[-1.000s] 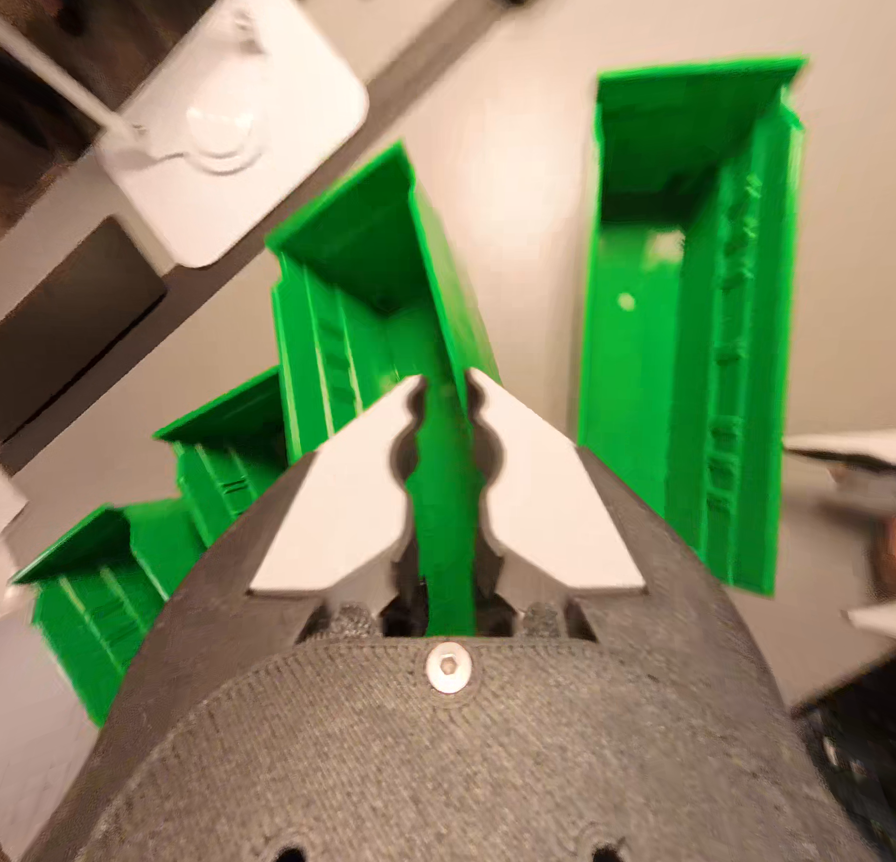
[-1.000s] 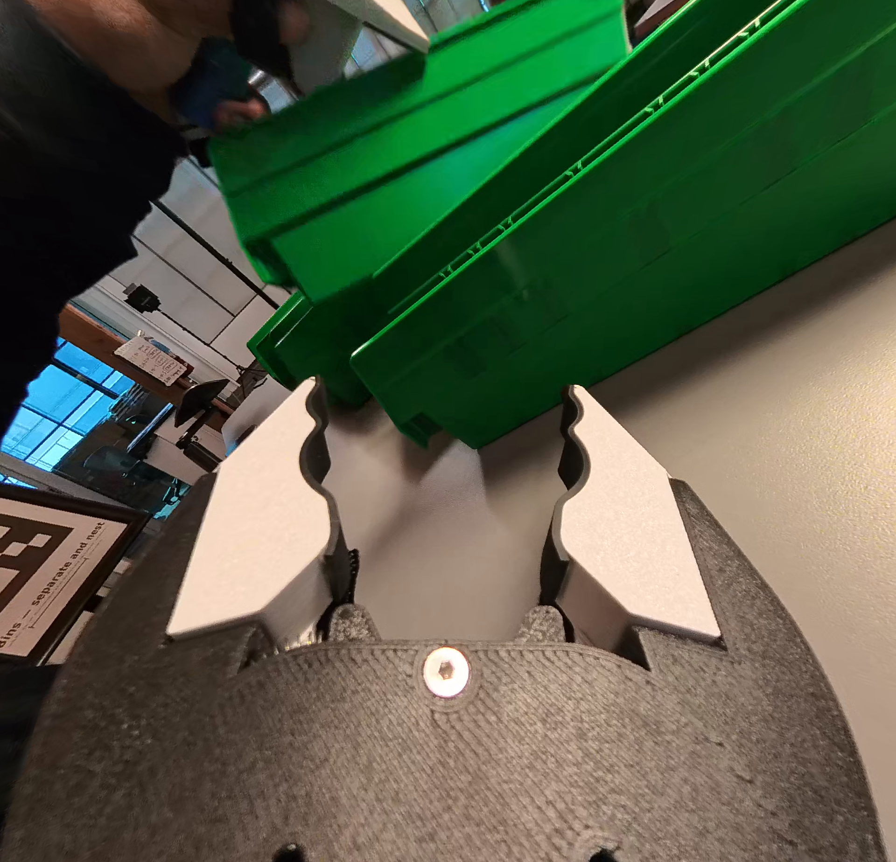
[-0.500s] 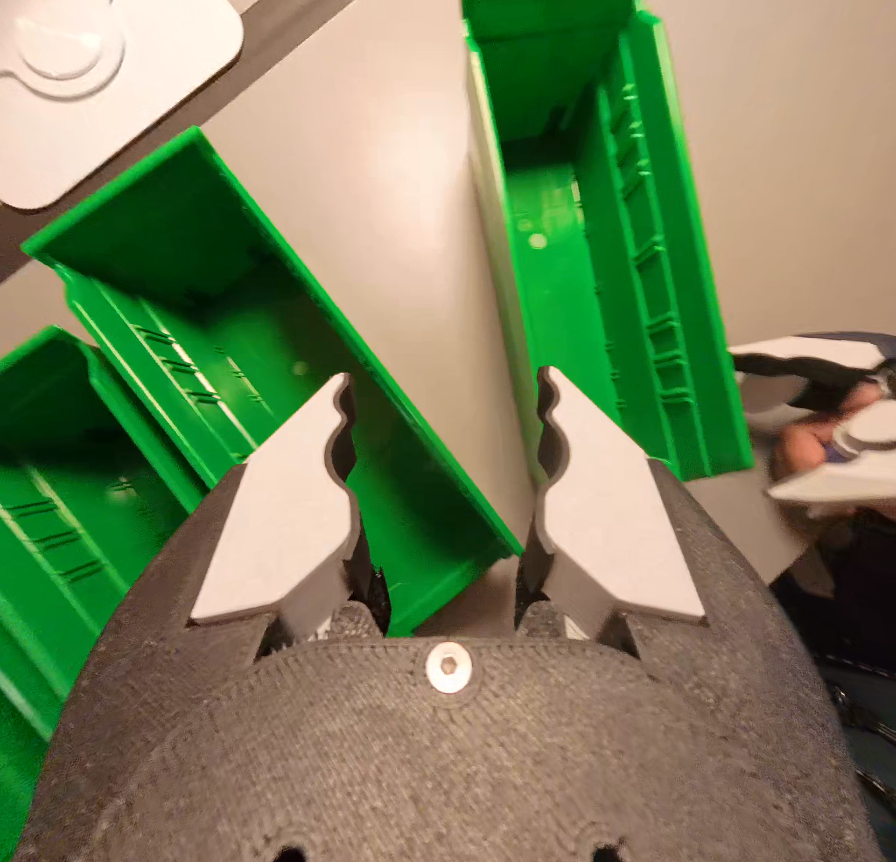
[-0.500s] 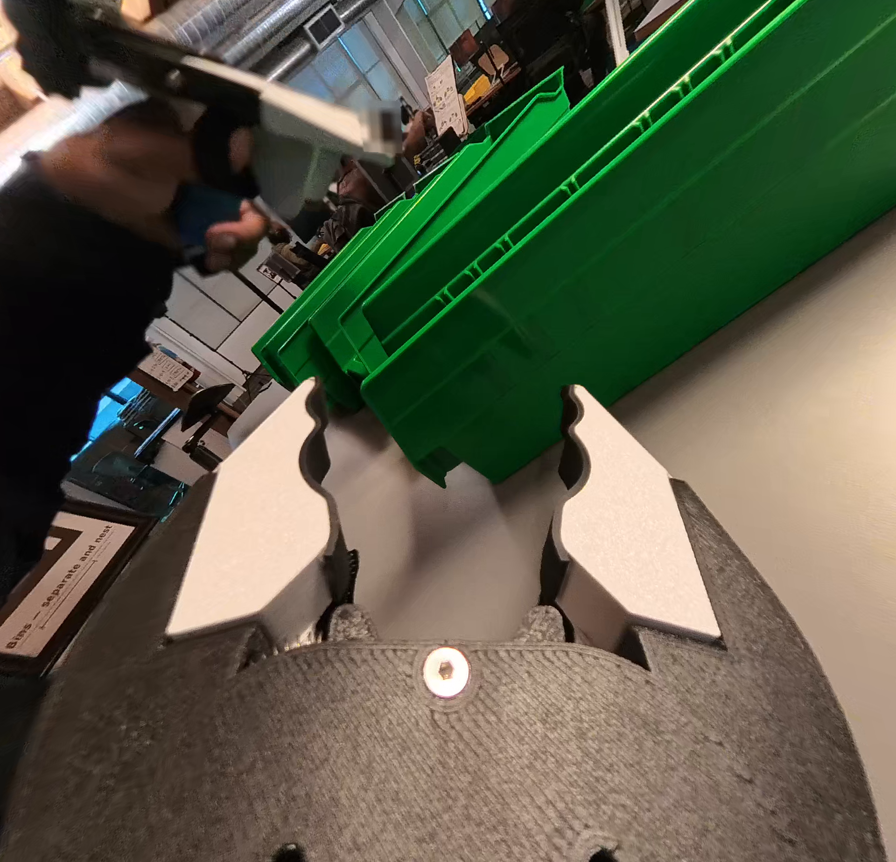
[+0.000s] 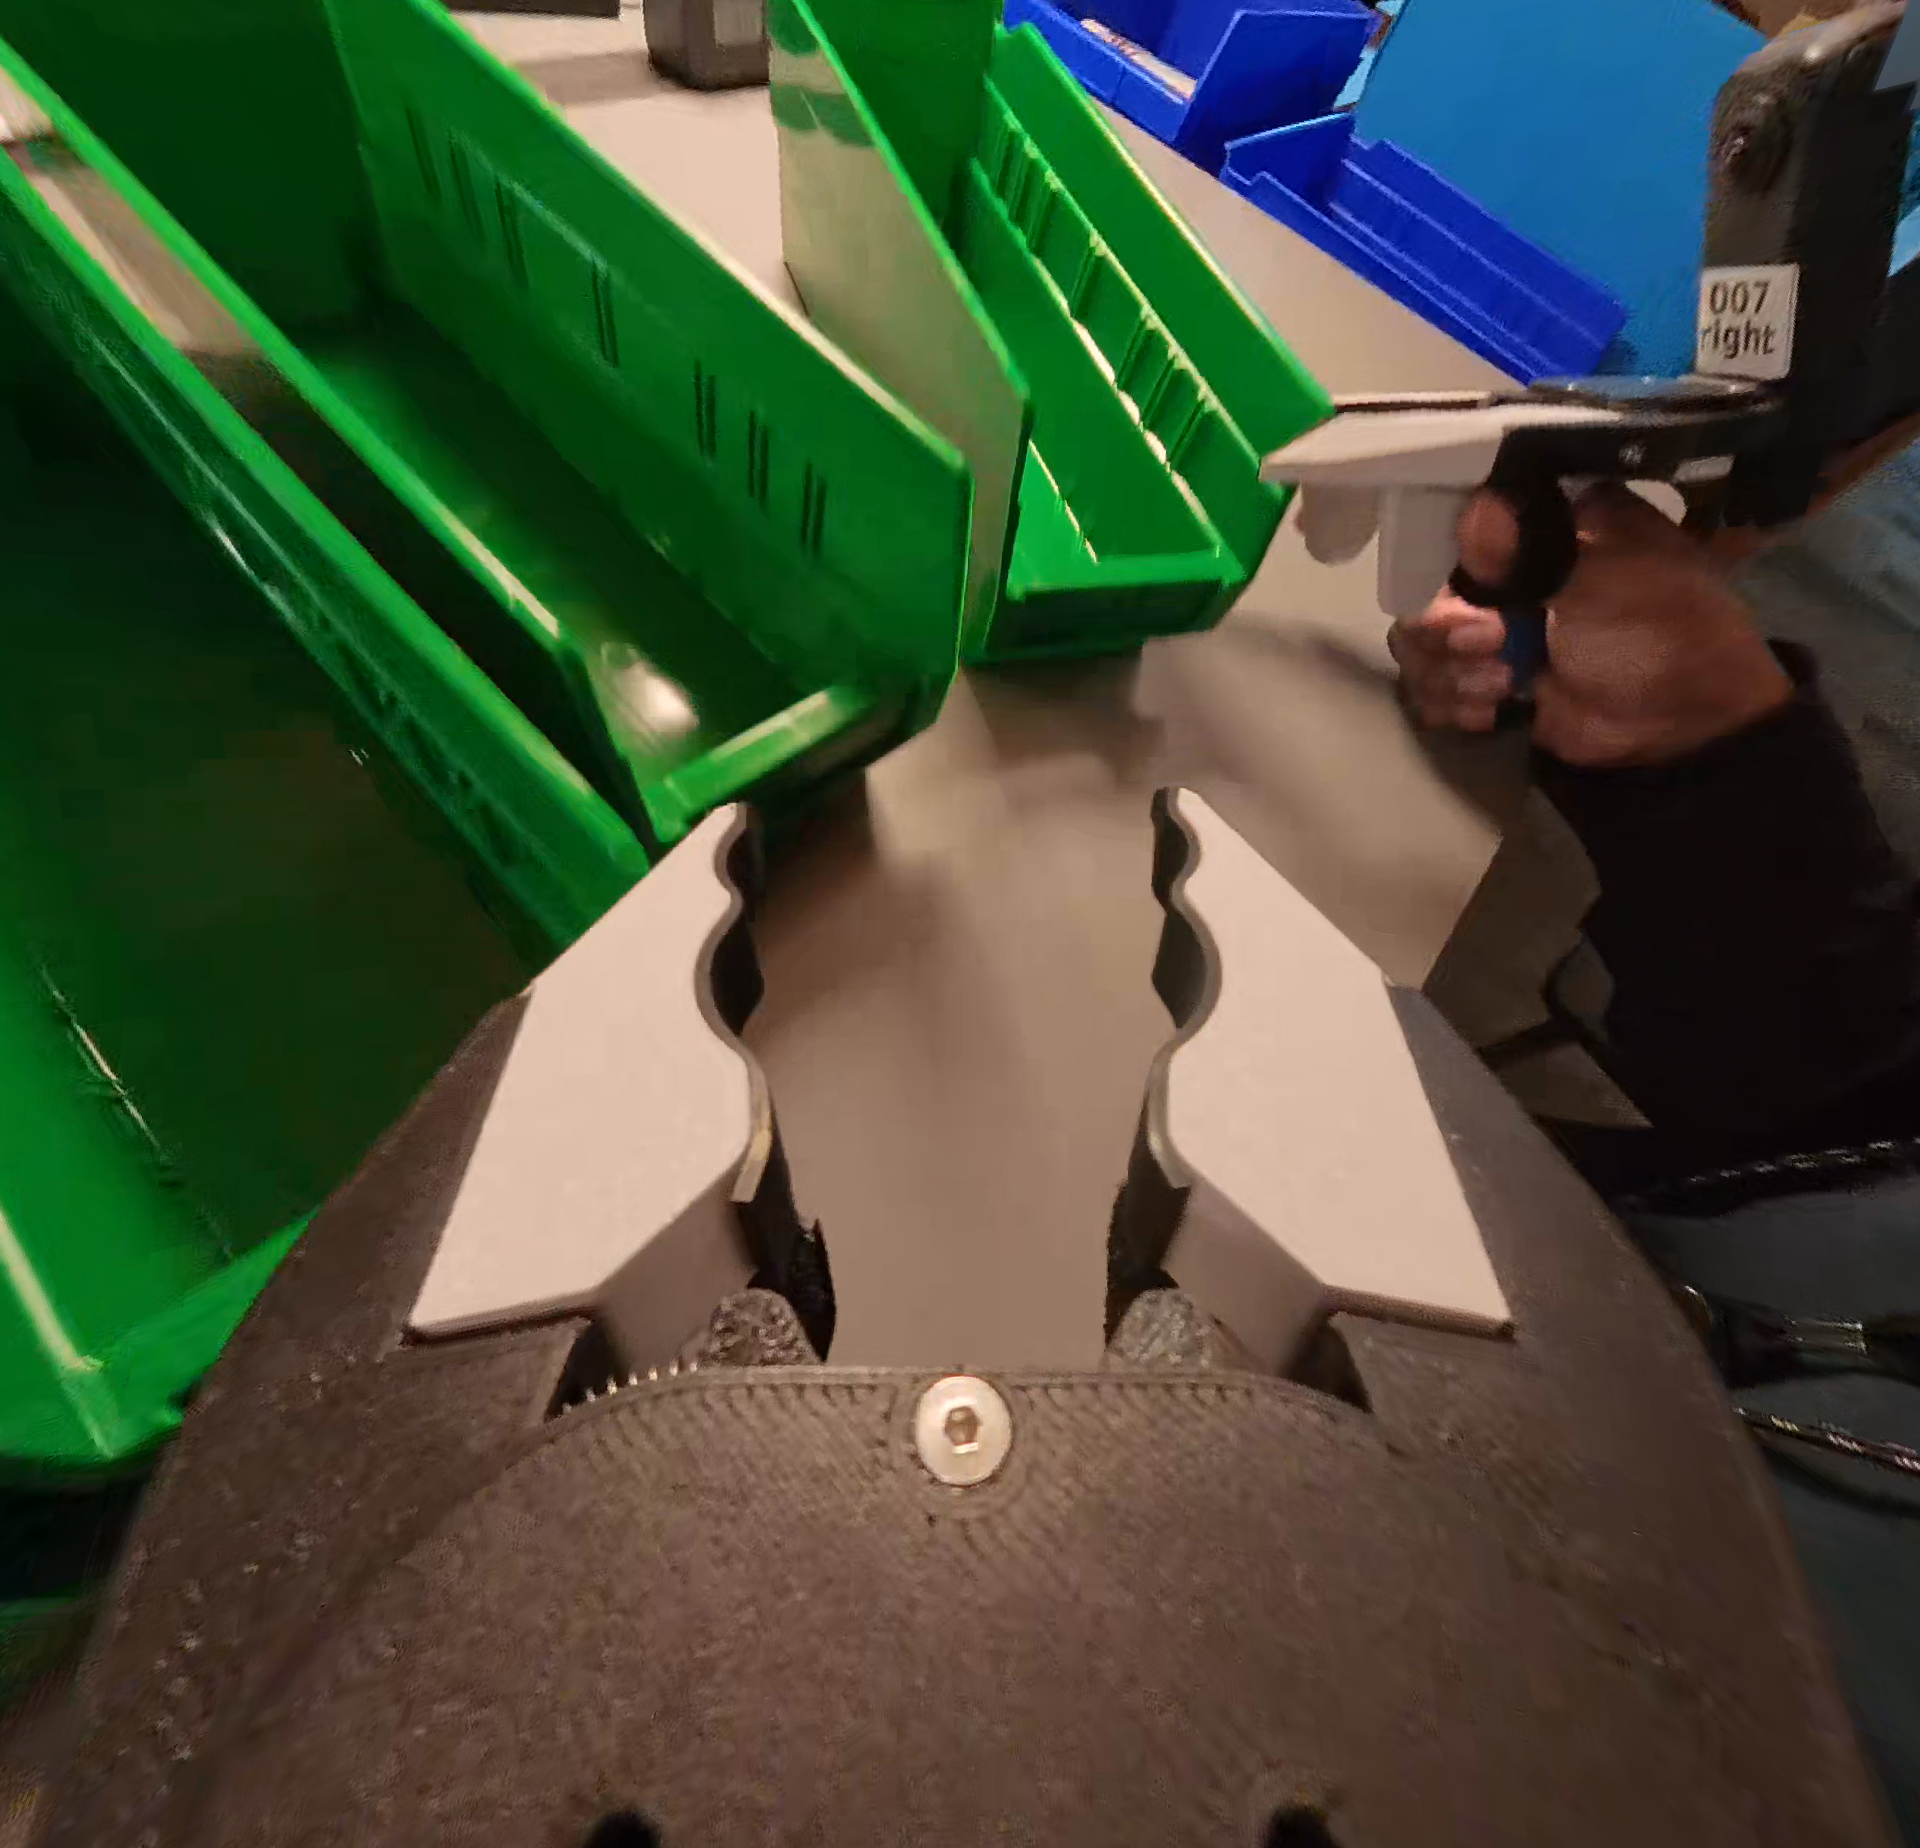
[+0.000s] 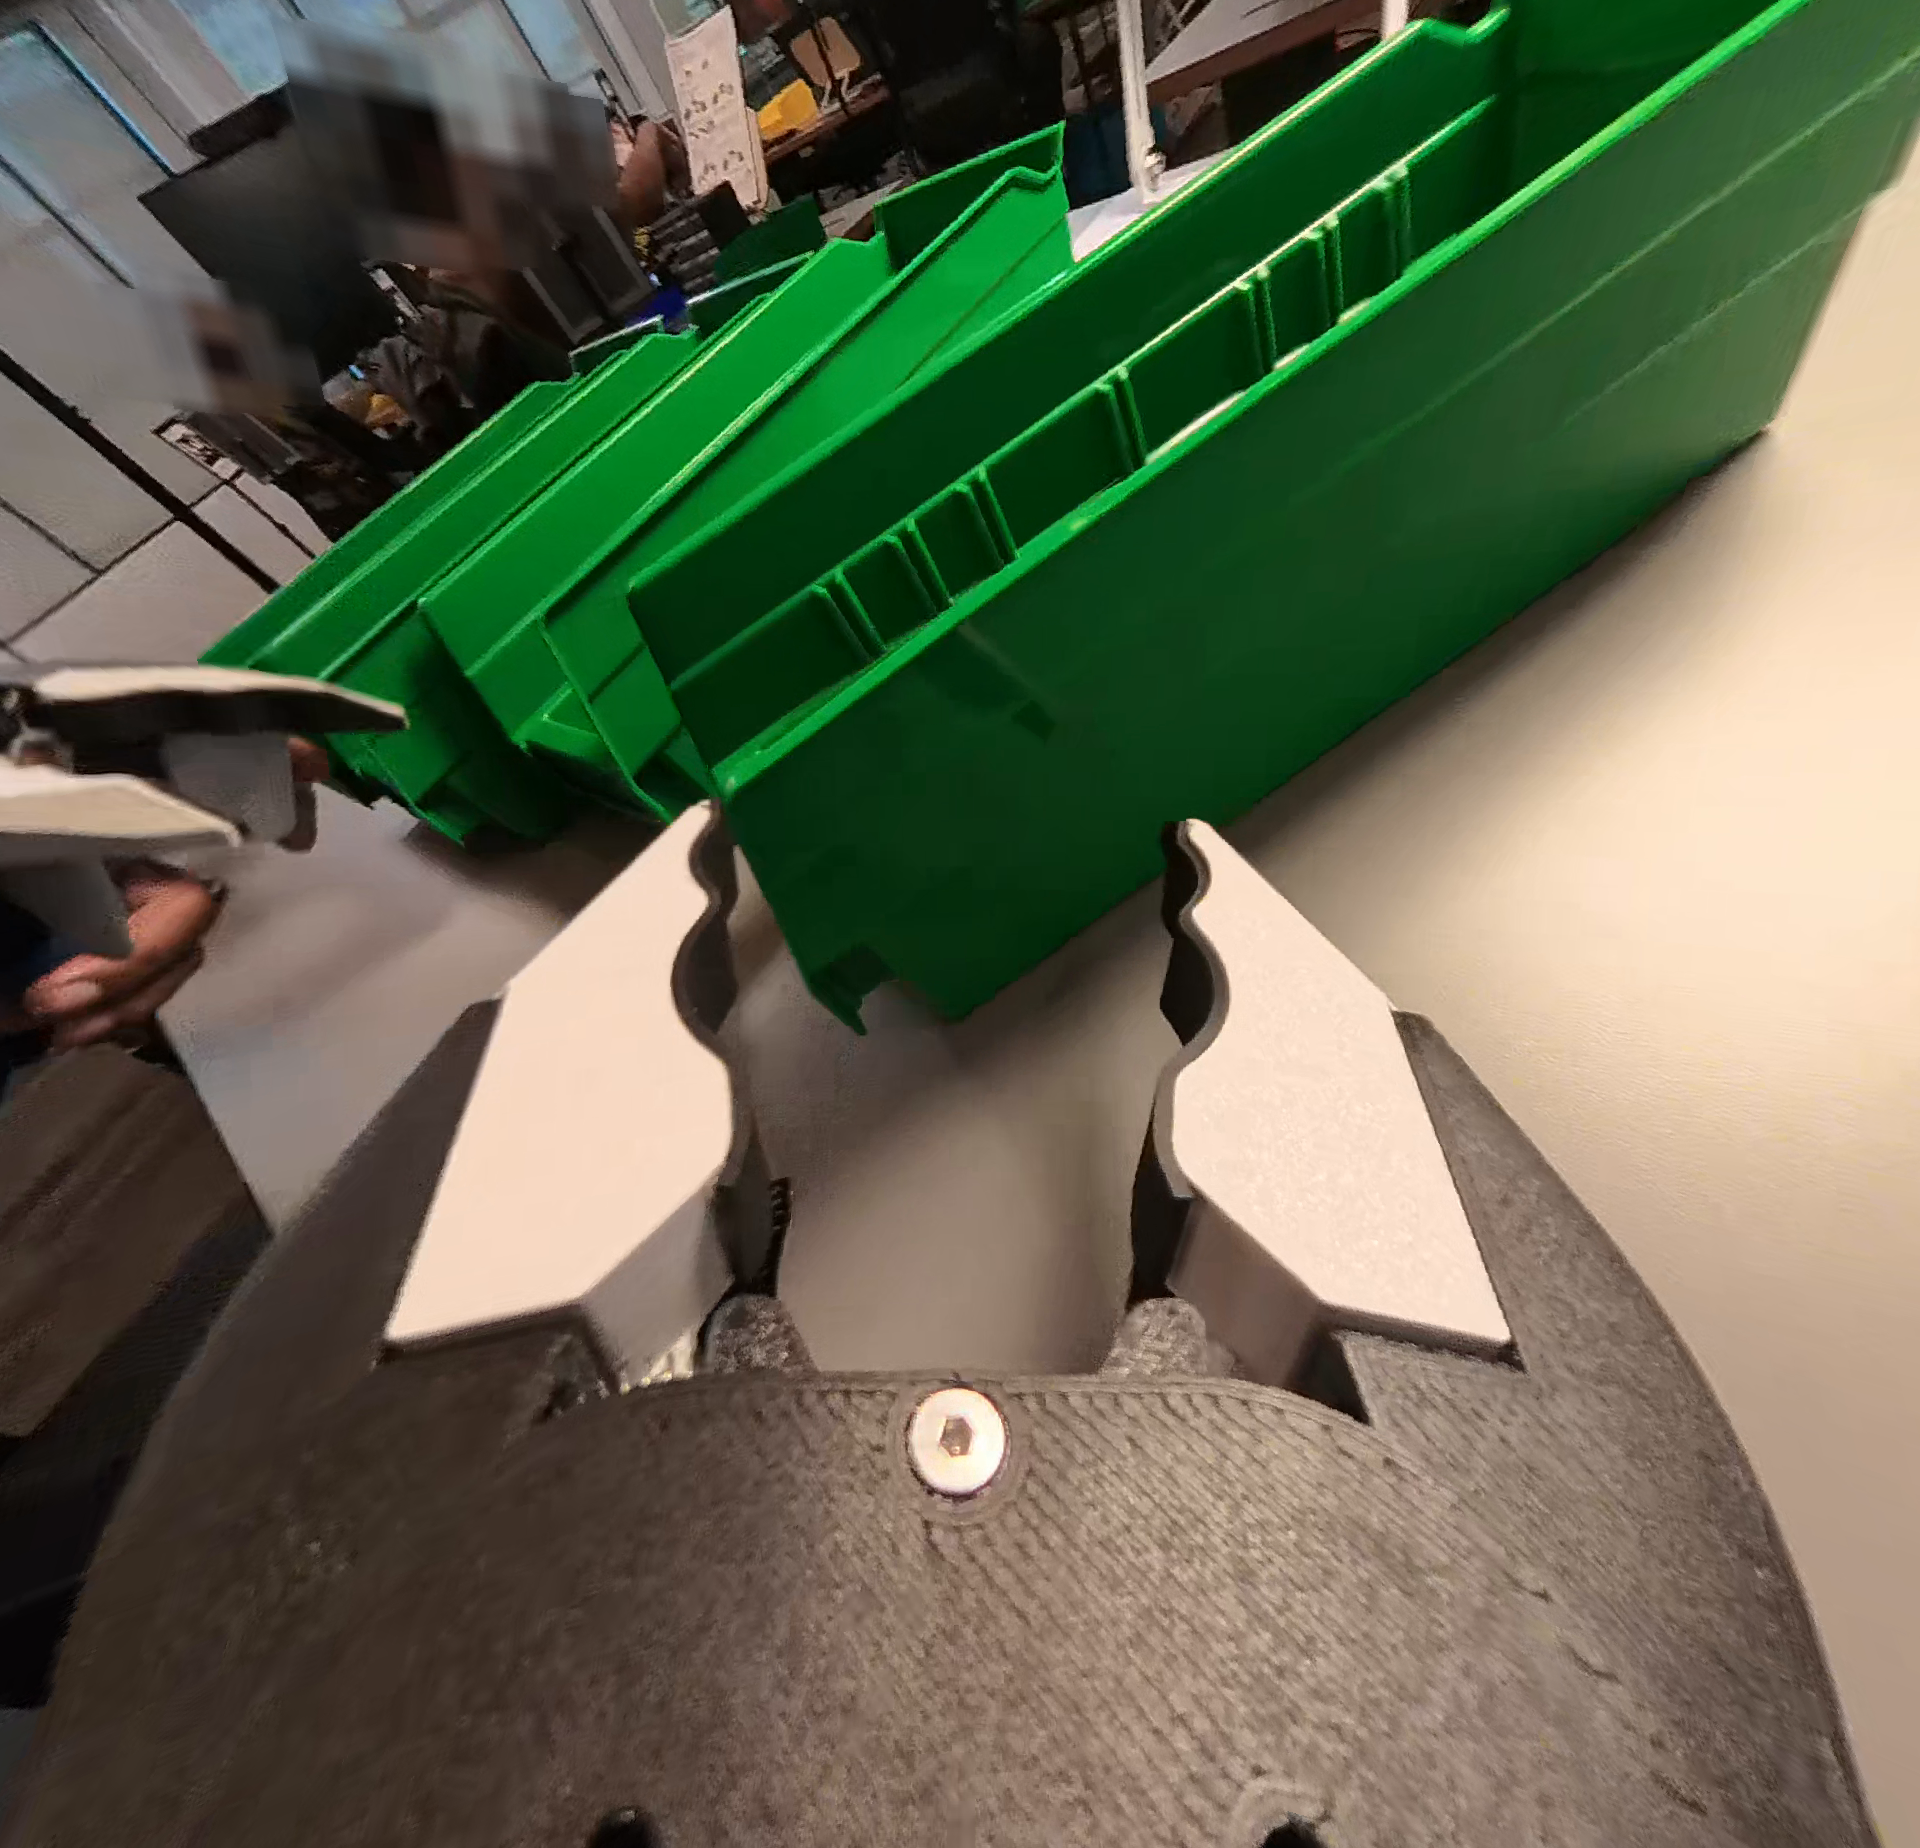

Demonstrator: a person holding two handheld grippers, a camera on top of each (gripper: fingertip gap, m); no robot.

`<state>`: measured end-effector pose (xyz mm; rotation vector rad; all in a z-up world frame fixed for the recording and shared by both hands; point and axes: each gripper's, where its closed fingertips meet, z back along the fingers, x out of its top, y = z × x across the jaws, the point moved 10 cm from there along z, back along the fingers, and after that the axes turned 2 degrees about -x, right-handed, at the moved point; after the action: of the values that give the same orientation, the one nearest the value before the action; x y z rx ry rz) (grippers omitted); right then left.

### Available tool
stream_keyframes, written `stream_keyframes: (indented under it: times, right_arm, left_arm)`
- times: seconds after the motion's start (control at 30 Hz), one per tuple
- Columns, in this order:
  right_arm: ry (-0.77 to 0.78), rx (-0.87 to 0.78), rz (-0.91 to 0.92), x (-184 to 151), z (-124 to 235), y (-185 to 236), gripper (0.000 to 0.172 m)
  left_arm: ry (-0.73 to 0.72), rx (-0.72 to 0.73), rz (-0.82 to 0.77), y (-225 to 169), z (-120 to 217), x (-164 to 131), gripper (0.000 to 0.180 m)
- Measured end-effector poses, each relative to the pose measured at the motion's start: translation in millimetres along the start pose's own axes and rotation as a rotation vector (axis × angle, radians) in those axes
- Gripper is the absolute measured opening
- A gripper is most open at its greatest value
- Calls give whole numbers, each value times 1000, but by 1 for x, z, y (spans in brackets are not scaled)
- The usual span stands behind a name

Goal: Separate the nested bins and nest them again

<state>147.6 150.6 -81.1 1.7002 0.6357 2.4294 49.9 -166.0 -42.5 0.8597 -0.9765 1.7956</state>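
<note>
Green plastic bins fill most of what I see, three of them lying apart on the grey tabletop (image 5: 1299, 759). From my left tongs (image 5: 956, 811) I look into the nearest bin (image 5: 156, 759) at the far left, its cavity bare as far as the blur lets me judge. Beside it the middle bin (image 5: 623, 468) sits angled, slotted walls showing and only a bright glare spot on its floor. Further right, the narrow bin (image 5: 1101, 468) stands on its own, with pale glints along its ribbed inner wall that I cannot identify. Blue bins (image 5: 1403, 209) wait at the far edge behind them.

My left tongs are released, with only bare tabletop between the fingers, just short of the middle bin's near end. My right tongs (image 6: 951, 832) are also spread wide; the near corner of the narrow bin (image 6: 1247, 676) reaches in between the tips, yet neither pad presses on it. Its ribbed compartments look bare from this side, and the other two bins (image 6: 582, 593) lie beyond it.
</note>
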Motion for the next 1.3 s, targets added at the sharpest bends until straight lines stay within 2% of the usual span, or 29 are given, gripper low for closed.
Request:
stream_keyframes:
  times: [0.2, 0.33, 0.4, 0.5, 0.63, 0.73, 0.8, 1.03, 1.23, 1.27, 1.3]
  right_arm:
    - [-18, -282, 76, 6, 33, -31, 62]
    - [-49, -383, 112, 2, 56, -28, 64]
    - [-57, -431, 142, 1, 61, -19, 64]
    - [-71, -532, 198, 14, 58, -23, 78]
    - [-41, -451, 194, 34, 35, -39, 76]
    - [30, -450, 249, 33, 17, -47, 35]
    - [3, -478, 253, 32, 18, -47, 4]
    - [-44, -568, 234, 22, 46, -52, 3]
    - [-37, -578, 231, 29, 40, -60, 3]
    - [-41, -584, 231, 28, 40, -59, 4]
    - [-46, -590, 234, 27, 41, -57, 13]
  left_arm:
    - [-84, -62, 68, 8, 12, -30, 77]
    - [-124, -94, 81, 6, 13, -41, 76]
    - [-123, -67, 63, 6, 10, -47, 77]
    - [-114, -16, 44, 7, 5, -51, 77]
    - [-143, 17, 23, 5, 6, -50, 76]
    - [-168, 37, 44, 8, 8, -50, 73]
    - [-195, 40, 68, 9, 12, -50, 70]
    - [-268, 23, 165, 16, 20, -53, 70]
    - [-279, 28, 175, 16, 21, -53, 71]
    - [-289, 34, 173, 15, 23, -54, 71]
    - [-298, 38, 175, 14, 24, -55, 71]
